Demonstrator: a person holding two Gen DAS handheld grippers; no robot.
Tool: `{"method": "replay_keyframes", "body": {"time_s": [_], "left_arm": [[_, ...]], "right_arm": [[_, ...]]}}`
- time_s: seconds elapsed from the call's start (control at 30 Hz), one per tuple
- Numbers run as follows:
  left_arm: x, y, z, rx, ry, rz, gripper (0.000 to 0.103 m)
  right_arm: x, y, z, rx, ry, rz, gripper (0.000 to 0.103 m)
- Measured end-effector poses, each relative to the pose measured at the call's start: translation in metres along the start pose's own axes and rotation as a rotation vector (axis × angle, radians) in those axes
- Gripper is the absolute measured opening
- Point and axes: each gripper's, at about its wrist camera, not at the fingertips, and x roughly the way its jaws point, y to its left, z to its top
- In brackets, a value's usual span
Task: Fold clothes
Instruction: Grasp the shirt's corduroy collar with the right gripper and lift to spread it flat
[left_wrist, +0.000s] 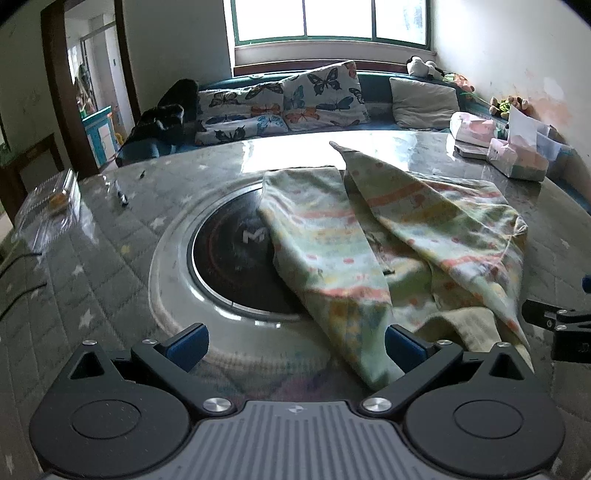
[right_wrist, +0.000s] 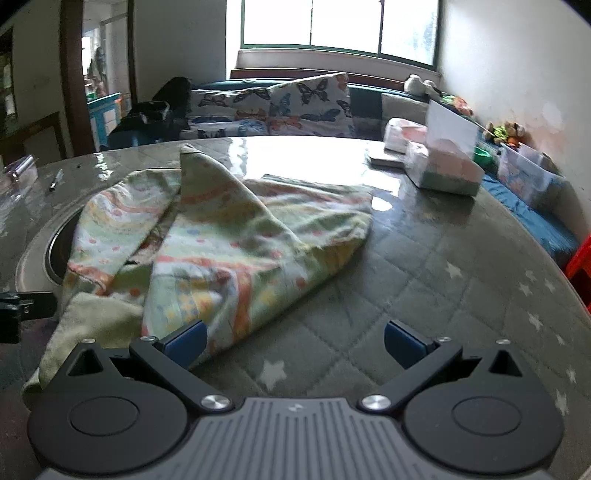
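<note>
A pale green garment (left_wrist: 391, 236) with orange and yellow stripes lies crumpled on the grey table, its two long parts crossing; it also shows in the right wrist view (right_wrist: 221, 236). My left gripper (left_wrist: 295, 345) is open and empty, low over the table at the garment's near left edge, whose cloth reaches the right finger (left_wrist: 402, 343). My right gripper (right_wrist: 293, 343) is open and empty, at the garment's near right corner, with cloth by its left finger (right_wrist: 184, 341). The right gripper's tip shows in the left wrist view (left_wrist: 554, 321).
A round black cooktop (left_wrist: 236, 254) is set in the table under the garment's left side. A pen (left_wrist: 122, 197) and a clear box (left_wrist: 51, 203) lie far left. Tissue boxes (right_wrist: 443, 170) stand far right. A sofa with butterfly pillows (left_wrist: 280, 99) lies beyond the table.
</note>
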Motion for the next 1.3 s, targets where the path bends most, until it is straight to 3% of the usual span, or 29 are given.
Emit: {"method": "replay_keyframes", "body": {"time_s": [0.33, 0.63, 0.97, 1.3], "left_arm": [[0.026, -0.005, 0.017, 0.024, -0.029, -0.034, 0.103], [0.036, -0.013, 0.009, 0.039, -0.024, -0.101, 0.103], [0.043, -0.010, 0.003, 0.024, 0.003, -0.123, 0.103], [0.051, -0.008, -0.002, 0.008, 0.032, -0.152, 0.103]], "right_arm": [[0.027, 0.012, 0.037, -0.076, -0.028, 0.049, 0.102], [0.063, 0.030, 0.072, -0.124, -0.007, 0.127, 0.086], [0.098, 0.071, 0.120, -0.214, -0.040, 0.202, 0.079], [0.148, 0.104, 0.158, -0.275, -0.032, 0.206, 0.073]]}}
